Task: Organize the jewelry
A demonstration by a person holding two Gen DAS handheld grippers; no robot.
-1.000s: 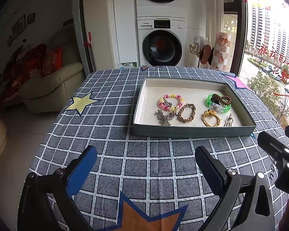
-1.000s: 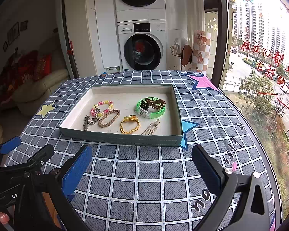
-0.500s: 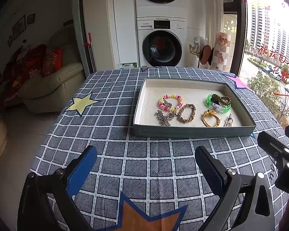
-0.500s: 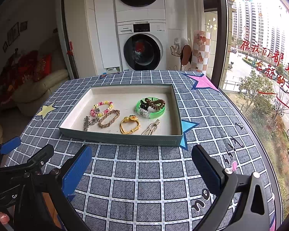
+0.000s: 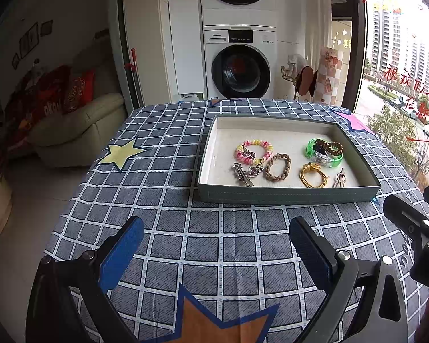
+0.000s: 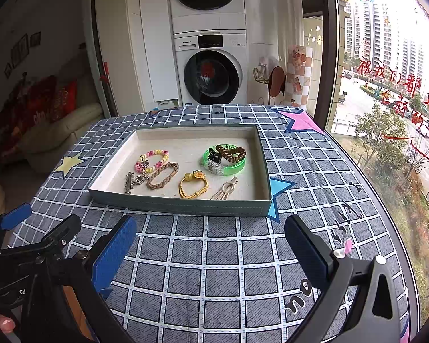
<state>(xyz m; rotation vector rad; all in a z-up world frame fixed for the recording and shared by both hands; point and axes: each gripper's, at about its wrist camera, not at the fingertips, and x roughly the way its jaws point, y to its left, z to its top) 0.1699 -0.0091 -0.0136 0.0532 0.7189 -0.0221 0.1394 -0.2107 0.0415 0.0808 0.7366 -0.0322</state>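
A shallow grey-green tray with a cream lining sits on the checked tablecloth. Inside lie a pink-yellow coil bracelet, a braided tan bracelet, a silver clip, a gold hair tie, a green bangle with a brown coil tie on it, and a small metal clip. My left gripper and right gripper both hover open above the cloth, short of the tray's near wall, holding nothing.
The table has coloured stars on its cloth. Behind it stand a stacked washer and dryer, a cream sofa at the left, and a large window at the right. The right gripper's body shows beside the left one.
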